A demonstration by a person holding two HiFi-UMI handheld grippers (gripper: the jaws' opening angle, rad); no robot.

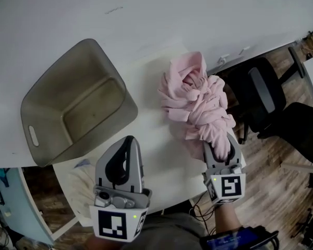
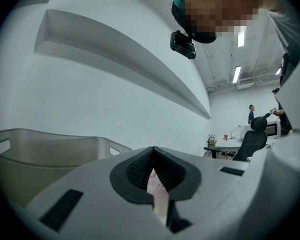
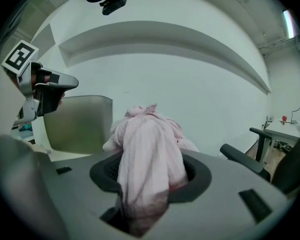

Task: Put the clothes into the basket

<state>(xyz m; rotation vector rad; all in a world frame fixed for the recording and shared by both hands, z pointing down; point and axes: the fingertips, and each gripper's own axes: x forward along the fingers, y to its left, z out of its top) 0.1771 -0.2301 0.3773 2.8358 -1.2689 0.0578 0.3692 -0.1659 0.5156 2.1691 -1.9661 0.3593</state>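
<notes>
Grips a bunched pink cloth (image 1: 198,100) in the right gripper (image 1: 220,155), jaws clenched on its near end. In the right gripper view, shows folds filling the gap between the pads and spilling back over them.

Holds the rest of the bundle ahead of the jaws, right of the basket (image 1: 47,87) and apart from it, wholly outside its rim. Has it over the white table (image 1: 68,14) by the edge farthest right of the basket. Cannot tell whether the bundle's far end rests on the table or hangs clear.

Carries the left gripper (image 1: 128,145) just in front of the basket's near right corner, close to it but apart. Has its jaws pressed together at the tips, pointing past the basket's right wall. In the left gripper view, shows a pinkish sliver in the gap behind those tips; cannot tell what.

Stands the basket upright on the table: tan, see-through walls, a handle slot in its left end.

Shows a black chair (image 1: 261,92) farther right of the basket than the cloth, off the table.
</notes>
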